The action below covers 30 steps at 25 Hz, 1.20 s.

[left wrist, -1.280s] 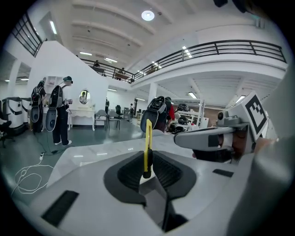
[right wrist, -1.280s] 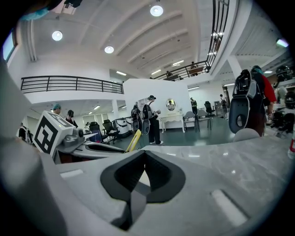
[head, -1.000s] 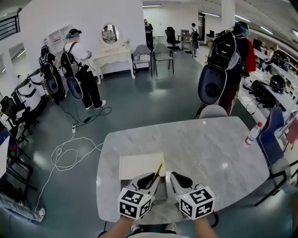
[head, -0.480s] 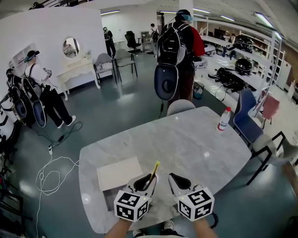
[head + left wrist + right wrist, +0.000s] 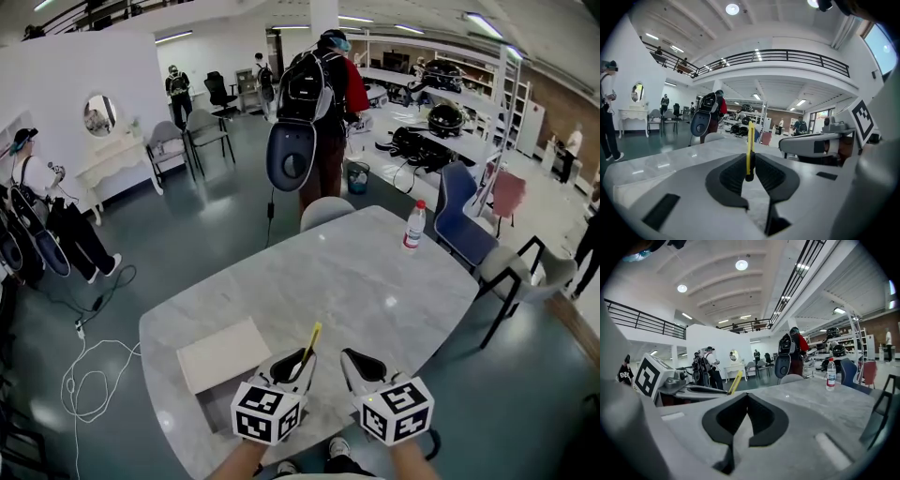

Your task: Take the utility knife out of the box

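Observation:
My left gripper (image 5: 298,359) is shut on a slim yellow utility knife (image 5: 310,339), which sticks up and forward from between its black pads above the marble table (image 5: 375,272). In the left gripper view the knife (image 5: 750,149) stands upright, pinched at its lower end by the left gripper (image 5: 750,165). The flat white box (image 5: 223,353) lies on the table to the left of that gripper. My right gripper (image 5: 355,361) hovers beside the left one, shut with nothing between its pads; its own view shows the right gripper (image 5: 747,404) closed and the knife (image 5: 735,382) off to the left.
A plastic water bottle (image 5: 413,225) stands at the table's far right edge. A grey chair (image 5: 323,212) sits at the far side, with a person carrying a backpack (image 5: 314,103) behind it. A blue chair (image 5: 462,219) stands to the right. Cables (image 5: 89,375) lie on the floor at left.
The head view has swung to the right, so the box and table sit further left in frame. Both grippers keep their pose, the left still holding the knife.

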Available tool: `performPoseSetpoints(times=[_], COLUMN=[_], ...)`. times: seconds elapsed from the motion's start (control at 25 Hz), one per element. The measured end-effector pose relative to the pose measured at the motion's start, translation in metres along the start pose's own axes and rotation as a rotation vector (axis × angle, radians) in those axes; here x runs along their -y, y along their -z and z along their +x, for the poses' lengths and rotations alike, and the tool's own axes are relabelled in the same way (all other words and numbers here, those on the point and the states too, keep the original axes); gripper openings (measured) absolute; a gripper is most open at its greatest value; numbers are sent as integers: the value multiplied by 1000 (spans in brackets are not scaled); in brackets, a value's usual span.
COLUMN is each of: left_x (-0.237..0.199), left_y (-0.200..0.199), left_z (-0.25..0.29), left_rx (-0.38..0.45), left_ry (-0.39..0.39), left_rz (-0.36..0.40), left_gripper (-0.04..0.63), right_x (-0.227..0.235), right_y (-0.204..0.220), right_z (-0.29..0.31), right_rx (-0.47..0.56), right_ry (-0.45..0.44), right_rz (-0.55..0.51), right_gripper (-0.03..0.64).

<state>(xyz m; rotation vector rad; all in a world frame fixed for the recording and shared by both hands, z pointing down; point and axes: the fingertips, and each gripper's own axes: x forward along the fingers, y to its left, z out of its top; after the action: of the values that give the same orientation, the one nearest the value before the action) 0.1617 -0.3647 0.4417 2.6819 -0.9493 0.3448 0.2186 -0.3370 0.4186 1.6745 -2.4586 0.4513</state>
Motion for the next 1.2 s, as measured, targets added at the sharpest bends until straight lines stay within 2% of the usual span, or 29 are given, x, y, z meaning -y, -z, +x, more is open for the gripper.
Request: performPoseSetpoints(times=[0.56,1.2], left_x=[37,40], left_y=[11,12], left_z=[4,4], left_rx=[-17,-19], left_ry=[115,123], left_rz=[30,31], left_gripper=[57,57], right_x=[5,4], right_y=[15,12], right_z=[-41,-40], right_rx=[26,31], right_ry=[118,118], right_rz=[36,34], right_gripper=[5,5])
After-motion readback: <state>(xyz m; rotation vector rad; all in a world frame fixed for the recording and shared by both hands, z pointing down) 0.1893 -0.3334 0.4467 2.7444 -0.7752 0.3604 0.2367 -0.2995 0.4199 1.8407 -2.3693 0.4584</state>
